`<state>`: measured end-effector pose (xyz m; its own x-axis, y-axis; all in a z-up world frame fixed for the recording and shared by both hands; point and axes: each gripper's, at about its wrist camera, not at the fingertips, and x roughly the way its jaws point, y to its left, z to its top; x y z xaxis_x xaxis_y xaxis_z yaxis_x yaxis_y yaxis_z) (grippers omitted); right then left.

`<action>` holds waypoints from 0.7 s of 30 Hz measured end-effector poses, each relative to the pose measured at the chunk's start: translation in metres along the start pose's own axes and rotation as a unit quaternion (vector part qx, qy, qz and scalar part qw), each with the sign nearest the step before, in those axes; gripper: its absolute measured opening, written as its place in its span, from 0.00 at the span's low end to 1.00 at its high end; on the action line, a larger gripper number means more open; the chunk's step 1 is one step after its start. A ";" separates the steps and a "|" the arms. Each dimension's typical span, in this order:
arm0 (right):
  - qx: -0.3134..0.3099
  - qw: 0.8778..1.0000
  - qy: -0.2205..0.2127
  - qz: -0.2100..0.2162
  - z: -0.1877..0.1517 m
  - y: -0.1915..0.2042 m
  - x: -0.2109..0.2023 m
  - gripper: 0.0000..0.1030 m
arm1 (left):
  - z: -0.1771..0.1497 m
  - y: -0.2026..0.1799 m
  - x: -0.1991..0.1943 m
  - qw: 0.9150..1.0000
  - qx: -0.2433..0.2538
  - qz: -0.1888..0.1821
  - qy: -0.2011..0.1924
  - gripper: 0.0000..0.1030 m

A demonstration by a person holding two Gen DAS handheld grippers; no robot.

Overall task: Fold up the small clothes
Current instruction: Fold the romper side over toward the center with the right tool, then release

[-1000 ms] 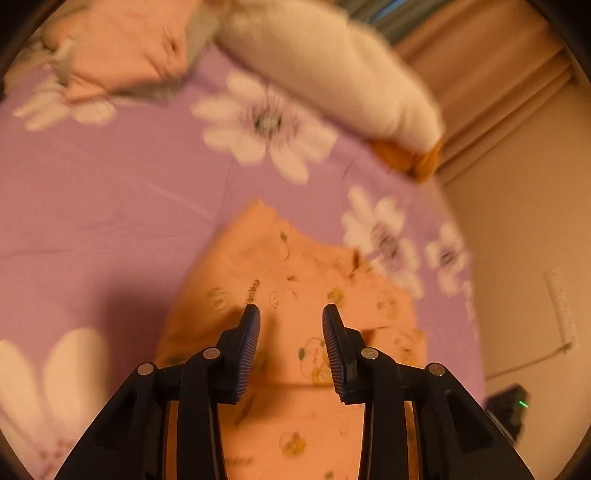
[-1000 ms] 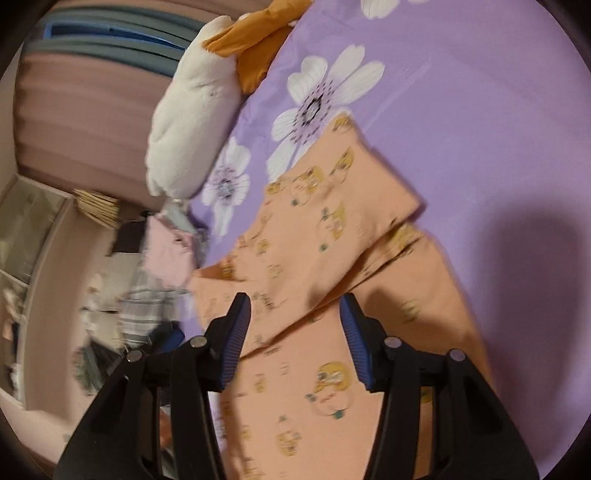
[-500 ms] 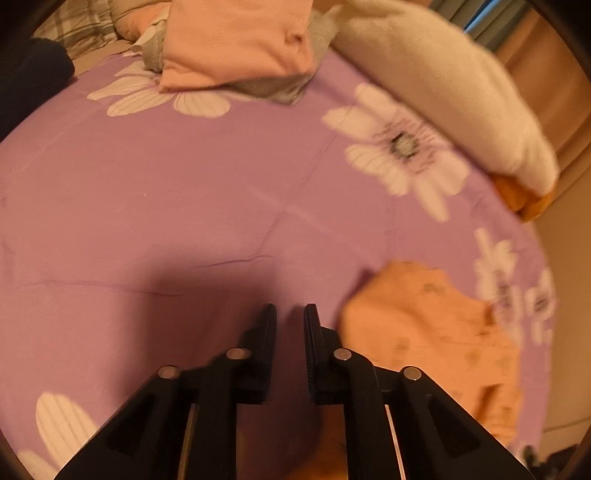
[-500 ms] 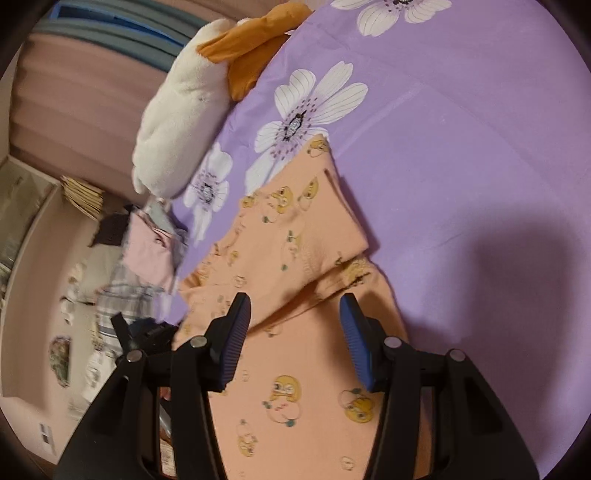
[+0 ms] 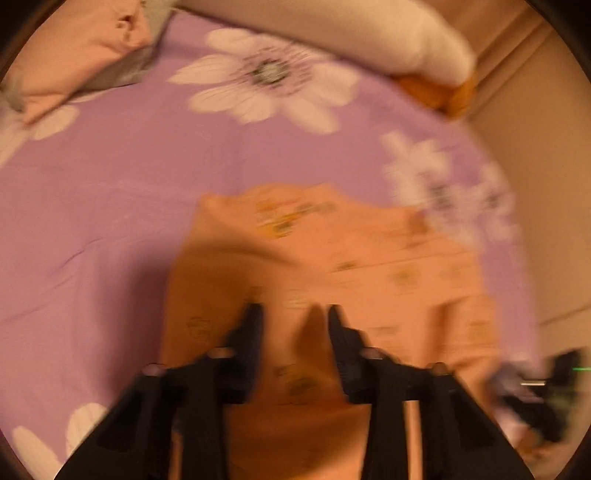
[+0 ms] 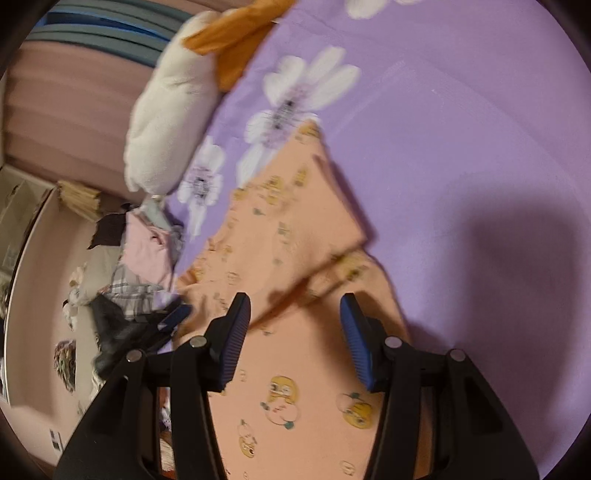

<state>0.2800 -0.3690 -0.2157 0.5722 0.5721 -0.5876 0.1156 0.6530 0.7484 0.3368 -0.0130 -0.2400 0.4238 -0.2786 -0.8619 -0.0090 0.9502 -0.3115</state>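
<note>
Two grippers' fingers apart over orange garment, print blurred, seemingly cartoons.

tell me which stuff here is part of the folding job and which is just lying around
Job:
orange printed garment
left gripper
right gripper

Lying about:
white plush pillow
pink folded clothes
purple floral sheet

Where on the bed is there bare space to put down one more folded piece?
The purple sheet is bare between the orange garment and the pink folded clothes. In the right wrist view, another wide bare patch lies to the picture's right of the garment. It is crowded near the white pillow.
</note>
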 end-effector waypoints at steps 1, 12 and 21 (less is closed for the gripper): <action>-0.011 1.000 -0.003 0.007 0.000 0.005 0.000 0.46 | -0.003 0.002 0.000 1.000 0.000 0.010 -0.019 0.10; -0.094 0.986 0.084 -0.109 -0.010 0.033 0.052 0.14 | -0.060 -0.013 -0.059 0.997 0.059 0.021 -0.050 0.23; -0.073 0.996 0.014 -0.055 -0.012 0.031 0.050 0.34 | -0.086 0.048 -0.051 0.994 -0.065 -0.079 -0.037 0.22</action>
<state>0.3018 -0.3143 -0.2256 0.5386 0.5054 -0.6741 0.0568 0.7765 0.6276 0.2373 0.0346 -0.2456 0.4949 -0.4077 -0.7674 -0.0516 0.8678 -0.4943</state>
